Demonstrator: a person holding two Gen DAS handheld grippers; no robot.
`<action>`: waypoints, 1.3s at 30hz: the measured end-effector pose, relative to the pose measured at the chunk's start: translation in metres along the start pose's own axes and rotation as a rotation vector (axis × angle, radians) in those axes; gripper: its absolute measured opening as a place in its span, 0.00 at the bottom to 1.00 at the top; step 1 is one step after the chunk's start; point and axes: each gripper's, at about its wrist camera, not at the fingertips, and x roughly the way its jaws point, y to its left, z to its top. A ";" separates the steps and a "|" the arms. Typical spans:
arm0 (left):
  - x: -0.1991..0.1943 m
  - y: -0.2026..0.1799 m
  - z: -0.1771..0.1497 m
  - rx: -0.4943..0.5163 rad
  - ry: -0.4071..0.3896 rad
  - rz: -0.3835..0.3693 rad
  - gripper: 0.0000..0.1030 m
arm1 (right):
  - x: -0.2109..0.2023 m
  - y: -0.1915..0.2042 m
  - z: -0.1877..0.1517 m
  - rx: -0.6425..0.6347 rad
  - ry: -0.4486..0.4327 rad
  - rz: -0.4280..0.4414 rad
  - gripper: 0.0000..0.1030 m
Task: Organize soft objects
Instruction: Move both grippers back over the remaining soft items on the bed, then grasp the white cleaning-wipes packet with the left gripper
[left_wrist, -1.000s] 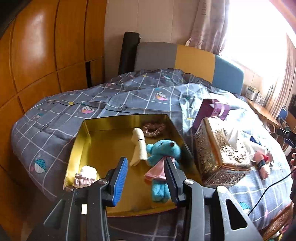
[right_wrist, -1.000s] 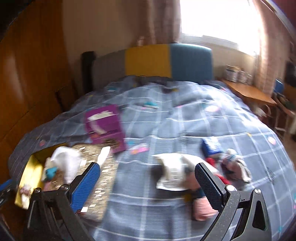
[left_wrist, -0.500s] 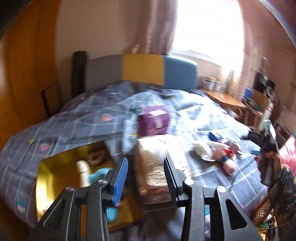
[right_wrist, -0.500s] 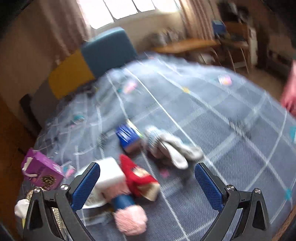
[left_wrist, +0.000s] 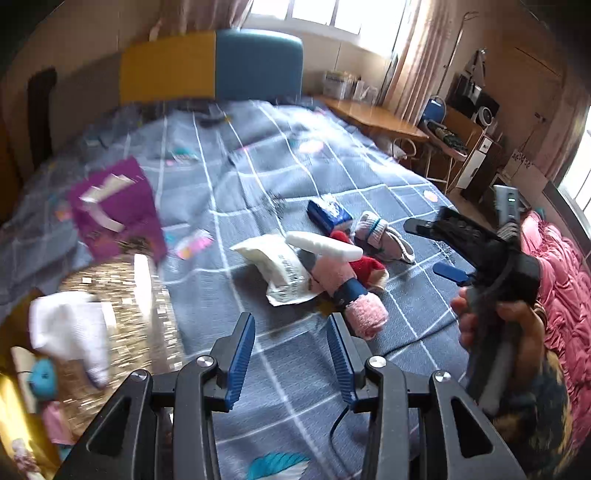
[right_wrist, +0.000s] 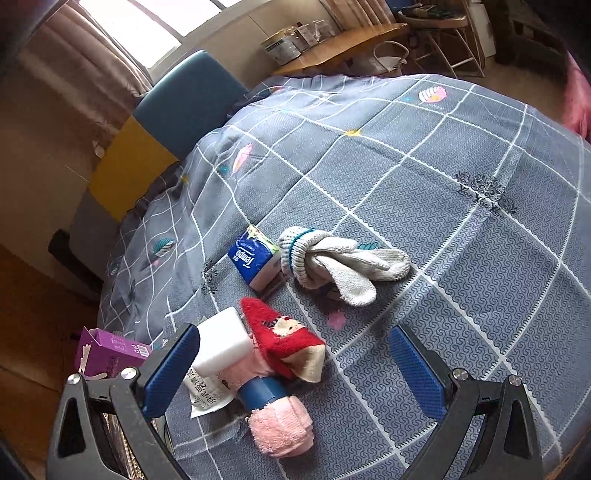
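Note:
A heap of soft things lies mid-bed: a pink fluffy sock (right_wrist: 280, 424) (left_wrist: 365, 314), a red sock (right_wrist: 284, 339) (left_wrist: 365, 267), a white foam block (right_wrist: 225, 343) and a printed white packet (left_wrist: 273, 262). Beyond them are a grey sock pair (right_wrist: 332, 262) (left_wrist: 380, 236) and a blue tissue pack (right_wrist: 253, 262). My right gripper (right_wrist: 293, 339) hovers open and wide over the red sock, touching nothing. In the left wrist view a hand holds that right gripper (left_wrist: 436, 251) at the right. My left gripper (left_wrist: 290, 332) is open and empty, short of the heap.
A glittery gold tissue box (left_wrist: 118, 306) with a white tissue (left_wrist: 70, 328) stands at the left, a purple box (left_wrist: 114, 206) behind it. A blue teddy (left_wrist: 42, 374) shows at the left edge. A wooden desk (left_wrist: 373, 118) and a chair flank the bed. A pink cover (left_wrist: 561, 280) is at the right.
My left gripper swung right, from the gold tray with the teddy to the heap of socks. The right gripper rolled and sank toward the heap, then held still over it.

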 end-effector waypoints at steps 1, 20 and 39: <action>0.018 -0.003 0.005 -0.007 0.032 0.010 0.41 | 0.000 0.001 0.000 -0.001 0.001 0.007 1.00; 0.173 0.004 0.063 -0.100 0.195 0.129 0.65 | 0.007 0.008 -0.004 -0.013 0.068 0.123 1.00; 0.104 -0.006 -0.042 0.018 0.135 0.070 0.42 | 0.012 0.026 -0.011 -0.147 0.076 0.078 1.00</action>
